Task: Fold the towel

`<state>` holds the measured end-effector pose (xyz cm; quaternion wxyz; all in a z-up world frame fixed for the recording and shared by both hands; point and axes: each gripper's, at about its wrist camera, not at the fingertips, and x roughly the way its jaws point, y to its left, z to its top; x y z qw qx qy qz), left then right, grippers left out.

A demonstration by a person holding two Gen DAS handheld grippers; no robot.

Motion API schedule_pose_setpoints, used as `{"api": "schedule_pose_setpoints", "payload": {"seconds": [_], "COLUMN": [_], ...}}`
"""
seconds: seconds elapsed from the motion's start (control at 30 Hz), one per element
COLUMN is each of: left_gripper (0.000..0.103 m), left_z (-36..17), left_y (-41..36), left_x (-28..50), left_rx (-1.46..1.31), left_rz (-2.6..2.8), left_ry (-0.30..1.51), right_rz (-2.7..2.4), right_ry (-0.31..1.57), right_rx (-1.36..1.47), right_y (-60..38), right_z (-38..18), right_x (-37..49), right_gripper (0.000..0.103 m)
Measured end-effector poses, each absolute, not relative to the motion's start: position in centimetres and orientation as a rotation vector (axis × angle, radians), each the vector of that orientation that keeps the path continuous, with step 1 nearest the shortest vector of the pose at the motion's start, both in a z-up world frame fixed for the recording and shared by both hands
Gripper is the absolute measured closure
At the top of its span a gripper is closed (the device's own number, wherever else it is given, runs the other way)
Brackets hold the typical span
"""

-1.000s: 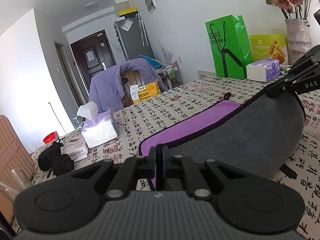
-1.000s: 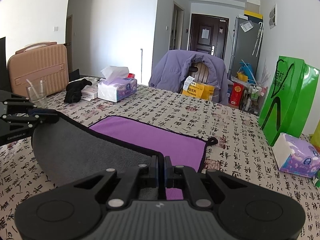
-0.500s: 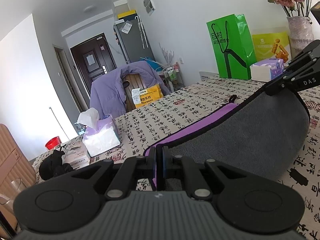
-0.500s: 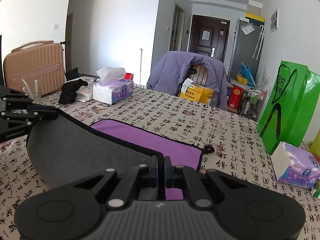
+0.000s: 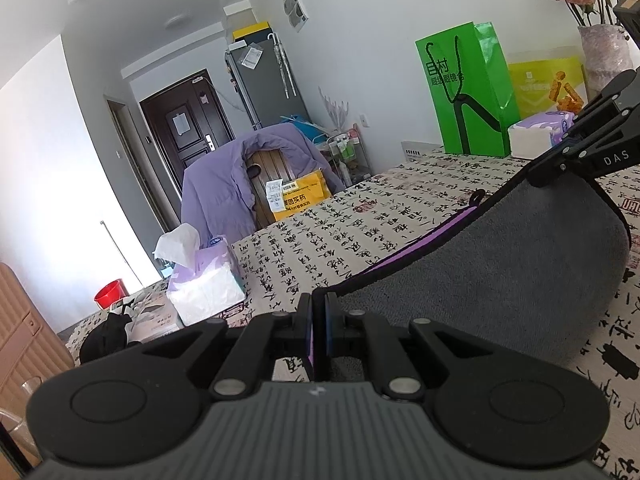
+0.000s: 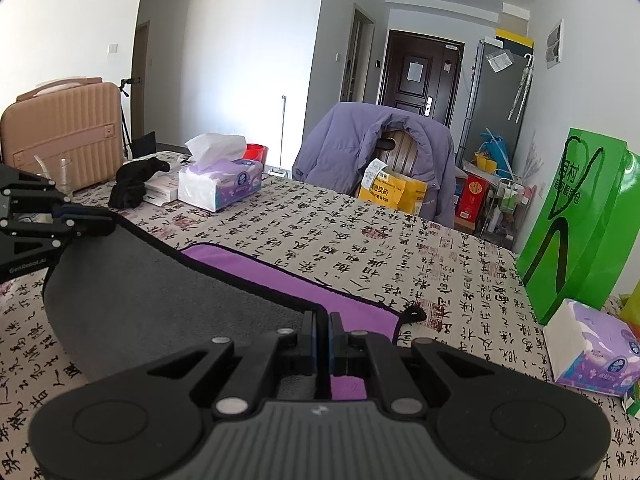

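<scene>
The towel [image 5: 500, 264] is grey on one side and purple on the other, with a black hem. Its near edge is lifted off the table and hangs in a curve between both grippers; its far part [image 6: 280, 276] lies flat, purple side up. My left gripper [image 5: 319, 308] is shut on one near corner. My right gripper [image 6: 322, 326] is shut on the other near corner. Each gripper shows in the other's view: the right one [image 5: 560, 168] at the far right, the left one [image 6: 92, 220] at the far left.
The table [image 6: 360, 248] has a calligraphy-print cloth. On it stand a tissue box [image 6: 220, 188], black gloves [image 6: 134, 184], a green bag [image 6: 580, 232] and a second tissue pack [image 6: 592, 356]. A chair with a purple jacket [image 6: 372, 152] stands behind the table.
Both grippers have risen and moved forward with the towel's near edge. Less of the purple side shows now as the grey side swings over it.
</scene>
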<state>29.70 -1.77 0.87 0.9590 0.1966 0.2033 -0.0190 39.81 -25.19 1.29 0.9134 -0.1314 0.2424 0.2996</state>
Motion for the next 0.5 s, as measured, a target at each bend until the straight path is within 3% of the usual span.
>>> {"api": "schedule_pose_setpoints", "payload": {"seconds": [0.5], "left_gripper": [0.096], "left_z": [0.3], "left_y": [-1.3], "left_x": [31.8], "left_rx": [0.404], "left_rz": [-0.035], "left_ry": [0.424], "right_rz": [0.616], "right_ry": [0.503], "right_rx": [-0.282], "right_y": [-24.9], "right_z": [1.1], "right_x": [41.4], "right_gripper": [0.098]}}
